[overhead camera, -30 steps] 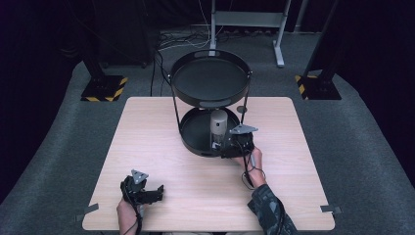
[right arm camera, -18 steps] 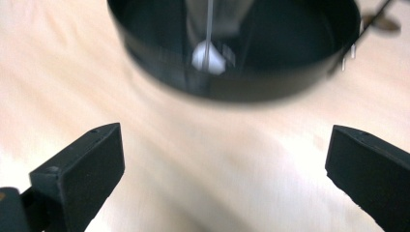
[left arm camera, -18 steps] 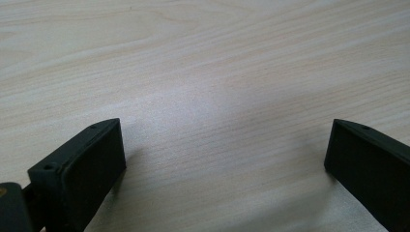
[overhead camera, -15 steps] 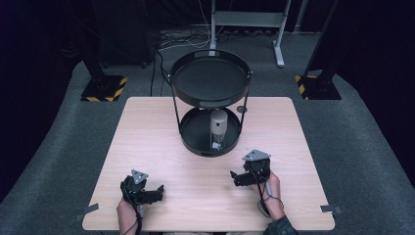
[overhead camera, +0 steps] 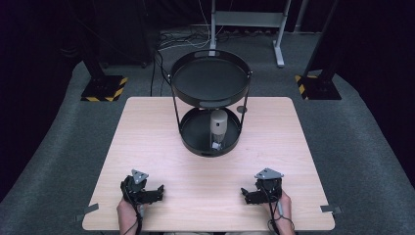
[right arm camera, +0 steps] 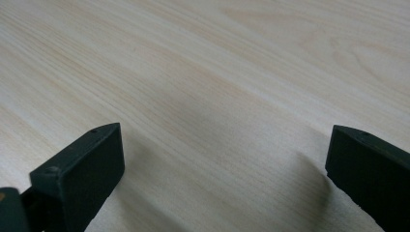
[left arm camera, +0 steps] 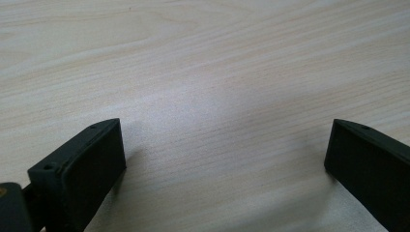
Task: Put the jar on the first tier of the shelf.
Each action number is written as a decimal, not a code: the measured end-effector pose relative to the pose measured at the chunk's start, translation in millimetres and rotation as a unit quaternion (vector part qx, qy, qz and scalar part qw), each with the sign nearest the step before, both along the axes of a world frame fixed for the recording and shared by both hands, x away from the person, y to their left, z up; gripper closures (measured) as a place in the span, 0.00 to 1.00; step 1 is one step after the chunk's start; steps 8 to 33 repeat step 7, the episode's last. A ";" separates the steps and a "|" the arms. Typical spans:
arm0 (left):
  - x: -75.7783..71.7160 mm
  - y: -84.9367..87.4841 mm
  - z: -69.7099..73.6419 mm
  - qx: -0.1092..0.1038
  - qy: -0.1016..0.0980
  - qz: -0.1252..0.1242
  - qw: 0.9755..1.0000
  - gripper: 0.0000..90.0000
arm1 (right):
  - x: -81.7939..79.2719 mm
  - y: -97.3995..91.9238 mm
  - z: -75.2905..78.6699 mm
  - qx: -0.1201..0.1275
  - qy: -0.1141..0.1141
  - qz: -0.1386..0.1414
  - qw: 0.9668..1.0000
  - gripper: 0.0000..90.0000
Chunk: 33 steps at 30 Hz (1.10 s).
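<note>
- The left claw [overhead camera: 157,190] and the right claw [overhead camera: 246,195] both rested on the surface [overhead camera: 161,127], jaws spread wide, holding nothing.
- The beige bottle [overhead camera: 218,128] stood upright in the lower tray [overhead camera: 193,142], well ahead of both claws.

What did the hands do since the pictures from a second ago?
The right gripper let go of the beige bottle in the stand's lower tray and pulled back to the table's near edge, jaws open. The left gripper stayed put, open. The bottle stayed upright in the tray.
</note>
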<state>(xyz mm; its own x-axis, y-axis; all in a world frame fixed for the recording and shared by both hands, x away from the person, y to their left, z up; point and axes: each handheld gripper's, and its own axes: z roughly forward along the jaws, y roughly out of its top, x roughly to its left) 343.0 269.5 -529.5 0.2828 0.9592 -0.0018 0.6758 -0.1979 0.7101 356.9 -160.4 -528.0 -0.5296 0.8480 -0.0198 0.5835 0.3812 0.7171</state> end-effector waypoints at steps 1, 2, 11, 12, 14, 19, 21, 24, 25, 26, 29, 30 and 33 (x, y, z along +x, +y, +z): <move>0.0 0.0 0.0 0.000 0.000 0.000 1.000 0.00 | -0.6 0.6 0.4 -0.001 -0.004 0.000 1.000 0.00; 0.0 0.0 0.0 0.000 0.000 0.000 1.000 0.00 | -0.8 1.0 0.8 0.000 -0.006 0.001 1.000 0.00; -0.1 -0.1 0.0 0.000 0.000 0.000 1.000 0.00 | -1.2 0.3 0.6 0.003 -0.008 0.004 1.000 0.00; -0.1 -0.1 0.0 0.000 0.000 0.000 1.000 0.00 | -1.2 0.3 0.6 0.003 -0.008 0.004 1.000 0.00; -0.1 -0.1 0.0 0.000 0.000 0.000 1.000 0.00 | -1.2 0.3 0.6 0.003 -0.008 0.004 1.000 0.00; -0.1 -0.1 0.0 0.000 0.000 0.000 1.000 0.00 | -1.2 0.3 0.6 0.003 -0.008 0.004 1.000 0.00; -0.1 -0.1 0.0 0.000 0.000 0.000 1.000 0.00 | -1.2 0.3 0.6 0.003 -0.008 0.004 1.000 0.00; -0.1 -0.1 0.0 0.000 0.000 0.000 1.000 0.00 | -1.2 0.3 0.6 0.003 -0.008 0.004 1.000 0.00; -0.1 -0.1 0.0 0.000 0.000 0.000 1.000 0.00 | -1.2 0.3 0.6 0.003 -0.008 0.004 1.000 0.00; -0.1 -0.1 0.0 0.000 0.000 0.000 1.000 0.00 | -1.2 0.3 0.6 0.003 -0.008 0.004 1.000 0.00; -0.1 -0.1 0.0 0.000 0.000 0.000 1.000 0.00 | -1.2 0.3 0.6 0.003 -0.008 0.004 1.000 0.00; -0.1 -0.1 0.0 0.000 0.000 0.000 1.000 0.00 | -1.2 0.3 0.6 0.003 -0.008 0.004 1.000 0.00; -0.1 -0.1 0.0 0.000 0.000 0.000 1.000 0.00 | -1.2 0.3 0.6 0.003 -0.008 0.004 1.000 0.00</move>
